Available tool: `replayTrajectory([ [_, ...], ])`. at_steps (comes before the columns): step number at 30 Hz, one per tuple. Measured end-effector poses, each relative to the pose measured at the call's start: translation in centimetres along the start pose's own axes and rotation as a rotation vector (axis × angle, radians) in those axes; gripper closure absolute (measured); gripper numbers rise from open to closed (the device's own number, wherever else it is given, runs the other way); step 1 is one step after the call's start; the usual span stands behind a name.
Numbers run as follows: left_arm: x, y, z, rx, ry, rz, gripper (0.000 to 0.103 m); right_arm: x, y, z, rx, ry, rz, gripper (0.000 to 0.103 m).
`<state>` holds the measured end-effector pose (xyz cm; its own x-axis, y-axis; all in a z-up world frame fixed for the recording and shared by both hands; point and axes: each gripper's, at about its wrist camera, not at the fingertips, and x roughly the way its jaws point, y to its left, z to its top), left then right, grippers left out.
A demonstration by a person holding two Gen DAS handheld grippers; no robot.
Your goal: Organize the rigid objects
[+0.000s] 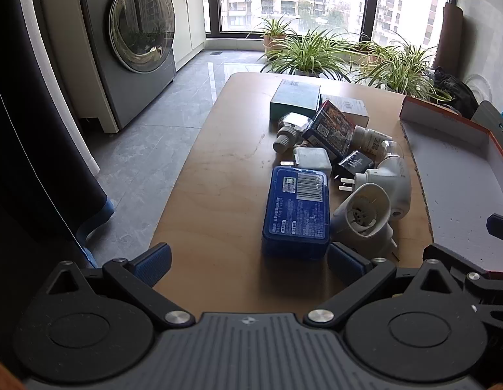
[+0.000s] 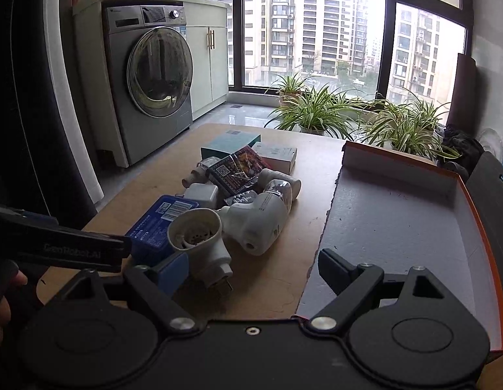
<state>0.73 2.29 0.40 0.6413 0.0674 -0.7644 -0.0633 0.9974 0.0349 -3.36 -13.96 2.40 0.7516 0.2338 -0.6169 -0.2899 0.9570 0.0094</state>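
A pile of small rigid things lies mid-table: a blue flat case [image 1: 295, 206] [image 2: 157, 224], two white plug-in devices [image 1: 365, 214] [image 2: 199, 240], a white charger cube [image 1: 311, 159], a patterned card box [image 1: 329, 126] [image 2: 238, 172], a teal box [image 1: 295, 97] and a metal valve [image 1: 288, 130]. An orange-rimmed box with a grey inside [image 1: 459, 175] [image 2: 397, 224] stands to the right. My left gripper [image 1: 248, 260] is open just short of the blue case. My right gripper [image 2: 251, 273] is open, straddling the box's left edge, nothing between its fingers.
The wooden table [image 1: 215, 175] has bare room on its left half. A washing machine [image 1: 134, 39] and pale cabinets stand at the left, potted plants [image 1: 313, 52] beyond the far edge. A hand [image 2: 4, 295] holds the left gripper at the lower left of the right wrist view.
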Motion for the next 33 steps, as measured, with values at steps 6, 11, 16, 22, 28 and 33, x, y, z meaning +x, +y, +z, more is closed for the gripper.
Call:
replayTrajectory([
  [6, 0.09, -0.15, -0.13, 0.001, 0.005, -0.004, 0.0, 0.05, 0.08, -0.12, -0.002, -0.001, 0.004, 0.001],
  [11, 0.09, -0.33, -0.14, 0.005, 0.005, -0.006, 0.0, 0.12, 0.07, -0.09, -0.002, 0.001, 0.005, 0.001],
  [16, 0.08, -0.41, -0.18, 0.005, 0.006, -0.006, 0.0, 0.16, 0.09, -0.11, -0.003, 0.003, 0.007, 0.001],
  [22, 0.08, -0.48, -0.21, 0.004, 0.006, -0.007, 0.0, 0.14, 0.09, -0.11, -0.002, 0.003, 0.009, 0.001],
  [28, 0.11, -0.68, -0.28, 0.007, 0.007, -0.007, 0.0, 0.14, 0.12, -0.13, -0.001, 0.004, 0.011, 0.001],
  [33, 0.13, -0.73, -0.31, 0.007, 0.009, -0.008, 0.0, 0.14, 0.12, -0.14, -0.002, 0.004, 0.011, 0.001],
])
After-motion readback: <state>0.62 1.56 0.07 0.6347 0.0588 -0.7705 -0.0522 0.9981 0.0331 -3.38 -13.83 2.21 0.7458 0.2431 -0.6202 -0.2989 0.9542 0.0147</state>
